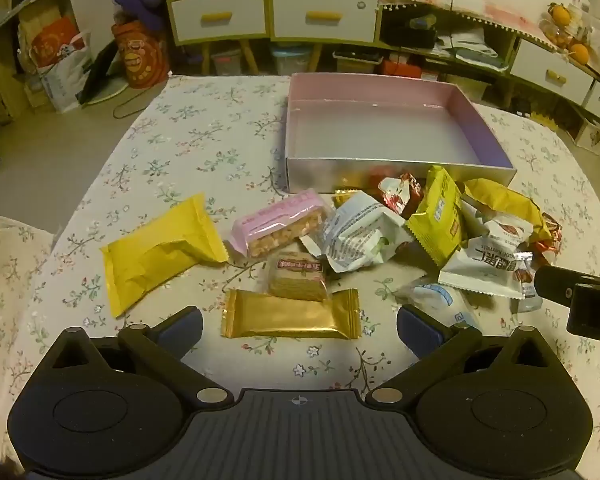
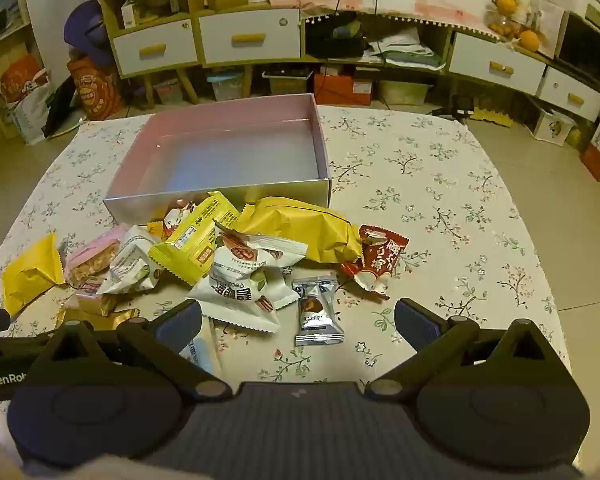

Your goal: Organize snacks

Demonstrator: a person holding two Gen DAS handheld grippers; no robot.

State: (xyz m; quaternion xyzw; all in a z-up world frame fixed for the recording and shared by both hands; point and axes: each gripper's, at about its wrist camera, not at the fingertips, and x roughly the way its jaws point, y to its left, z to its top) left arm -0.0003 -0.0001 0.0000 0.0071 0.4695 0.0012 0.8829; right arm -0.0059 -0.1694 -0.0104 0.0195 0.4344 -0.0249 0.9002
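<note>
A floral cloth (image 1: 204, 128) covers a table with loose snacks heaped in front of an open pink box (image 1: 384, 128), which holds nothing visible. In the left wrist view, going left to right: a yellow pouch (image 1: 160, 252) lies alone at nine o'clock of the heap; next a pink bar (image 1: 280, 224), a small clear-wrapped biscuit (image 1: 298, 278) and, below it, a gold bar (image 1: 290, 314). The left gripper (image 1: 300, 328) hovers with jaws wide apart, the gold bar lying between its fingers, untouched. At three o'clock the heap thickens: white, yellow and red packs overlap, so several are half hidden and their print is unreadable. A black part of the other tool cuts in at the right edge. In the right wrist view, the right gripper (image 2: 298, 326) also stands wide apart, a silver sweet (image 2: 318, 310) between its fingers, untouched; a blue-white pack (image 2: 198, 350) is mostly hidden behind its left finger. A red pack (image 2: 378, 258) ends the heap at three o'clock.
</note>
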